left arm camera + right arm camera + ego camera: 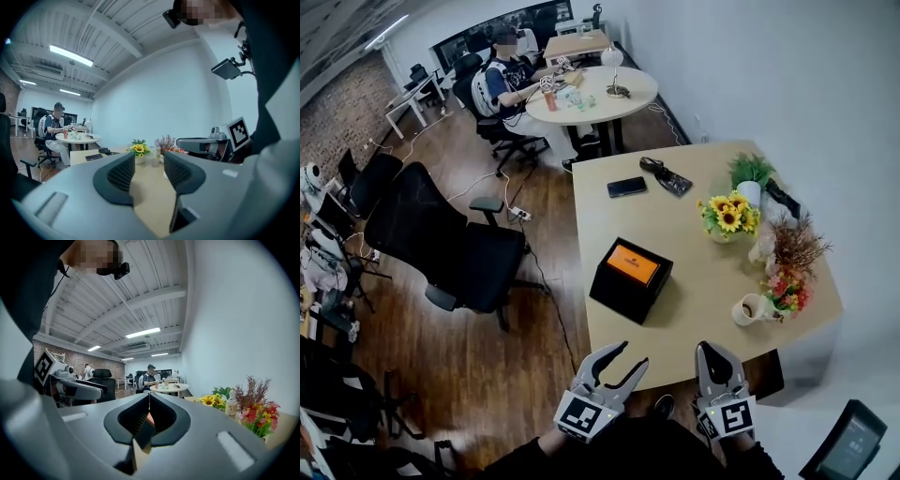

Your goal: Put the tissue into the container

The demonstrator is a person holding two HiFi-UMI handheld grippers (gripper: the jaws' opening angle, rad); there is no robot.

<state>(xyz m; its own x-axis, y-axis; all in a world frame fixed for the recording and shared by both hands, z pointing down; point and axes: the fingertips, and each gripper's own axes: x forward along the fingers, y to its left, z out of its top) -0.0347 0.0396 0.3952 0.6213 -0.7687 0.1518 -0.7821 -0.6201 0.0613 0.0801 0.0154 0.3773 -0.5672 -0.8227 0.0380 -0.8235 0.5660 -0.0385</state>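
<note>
At the near edge of the surface (694, 272), out by its left corner, the left hand-held gripper (635, 353) hangs with its jaws spread wide. Its own view shows only bare wood between them. It's held low and aimed in over the desk, and I'd judge that keeps it ready for a pick. Just ahead sits the black box (630, 278), with an orange panel (634, 263) filling its top. That's likely the container, though I can't tell whether the orange is a lid or contents. Moving right, the right hand-held gripper (711, 349) is pinched closed, tips meeting, gripping nothing I can see. Further right, a white mug (748, 310) shows something brownish inside. And the tissue? No view shows one clearly, inside the box or out.
</note>
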